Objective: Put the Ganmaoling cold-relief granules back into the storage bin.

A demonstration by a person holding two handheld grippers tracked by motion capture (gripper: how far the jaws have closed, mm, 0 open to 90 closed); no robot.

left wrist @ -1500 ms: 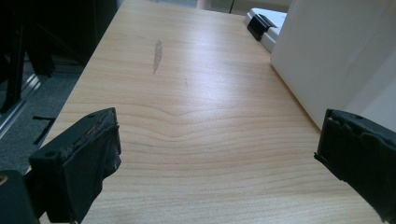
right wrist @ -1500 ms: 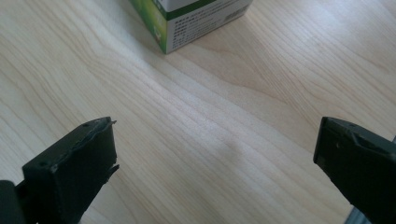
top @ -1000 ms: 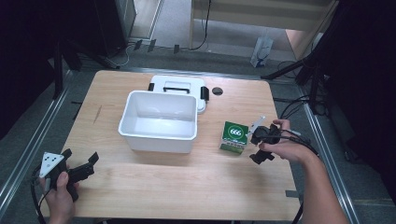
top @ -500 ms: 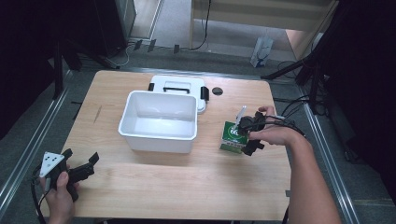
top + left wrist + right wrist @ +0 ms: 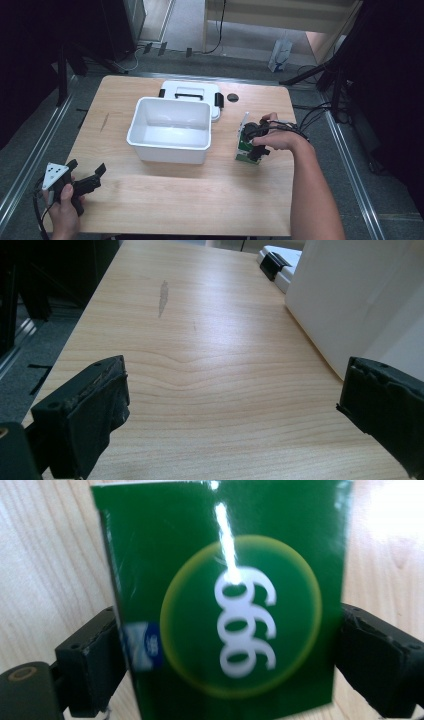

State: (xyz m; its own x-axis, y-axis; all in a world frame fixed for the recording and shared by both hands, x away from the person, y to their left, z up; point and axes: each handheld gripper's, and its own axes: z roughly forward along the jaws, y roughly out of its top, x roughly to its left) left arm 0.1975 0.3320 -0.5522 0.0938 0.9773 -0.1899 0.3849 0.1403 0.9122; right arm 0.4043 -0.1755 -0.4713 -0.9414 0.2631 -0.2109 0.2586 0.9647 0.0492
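My right hand-held gripper (image 5: 253, 141) has just closed its jaws on the green box (image 5: 225, 600), one jaw on either side of it, on the table (image 5: 200, 200) just right of the white tub (image 5: 170, 131). My left hand-held gripper (image 5: 80, 182) rests at the table's near left corner, jaws wide apart with nothing between them.
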